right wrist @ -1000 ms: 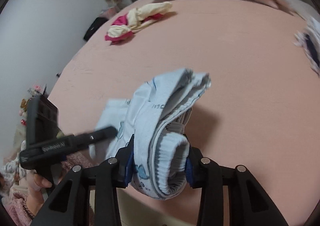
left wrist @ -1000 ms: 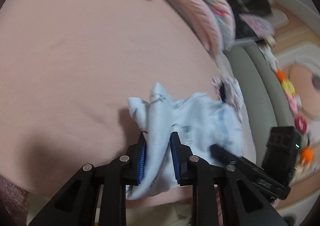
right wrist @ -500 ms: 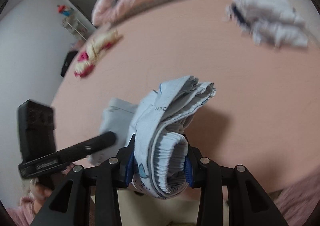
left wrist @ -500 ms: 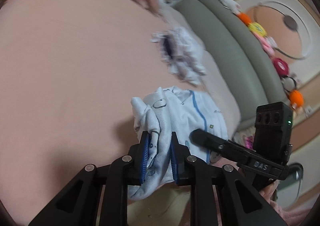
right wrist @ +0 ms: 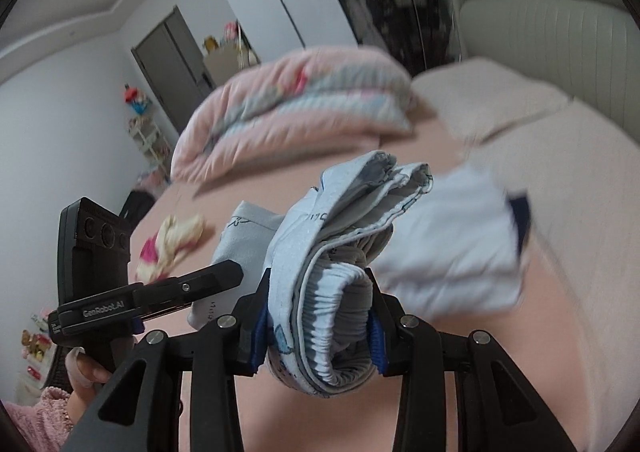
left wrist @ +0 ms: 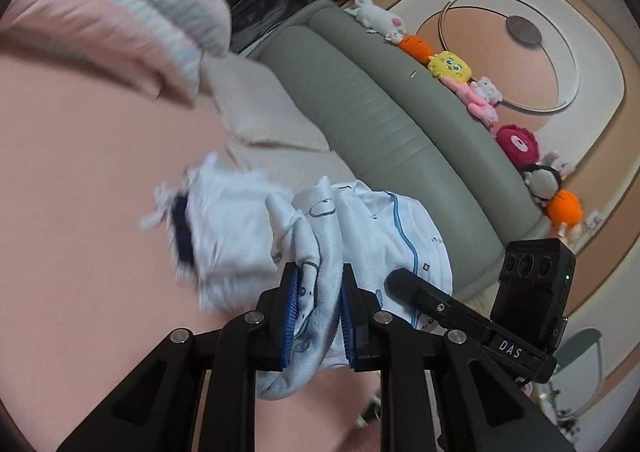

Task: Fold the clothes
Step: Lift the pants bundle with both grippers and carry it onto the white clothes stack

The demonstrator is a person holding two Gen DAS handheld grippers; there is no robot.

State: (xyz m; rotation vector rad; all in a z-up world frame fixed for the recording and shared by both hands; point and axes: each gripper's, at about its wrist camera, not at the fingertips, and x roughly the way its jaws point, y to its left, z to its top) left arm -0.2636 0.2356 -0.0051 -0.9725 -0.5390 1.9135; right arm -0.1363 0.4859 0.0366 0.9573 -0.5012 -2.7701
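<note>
A folded light-blue printed garment [left wrist: 320, 252] is held between both grippers above the pink bed. My left gripper [left wrist: 318, 312] is shut on one end of it. My right gripper [right wrist: 316, 324] is shut on the thick folded end with the ribbed waistband [right wrist: 340, 316]. A folded white garment with a navy patch [left wrist: 216, 220] lies on the bed just beyond the held one; in the right wrist view it [right wrist: 452, 252] is blurred, to the right. The other gripper shows in each view: the right one [left wrist: 472, 320] and the left one [right wrist: 152, 292].
A folded pink striped quilt [right wrist: 296, 108] lies at the far side of the bed. A grey-green headboard [left wrist: 392, 124] carries several plush toys [left wrist: 448, 68]. A pink and cream garment [right wrist: 168, 244] lies at the left. A beige pillow [right wrist: 488, 104] sits by the headboard.
Both grippers have swung with the blue garment toward the headboard side. The white garment, which was farther off, now lies right behind the held bundle.
</note>
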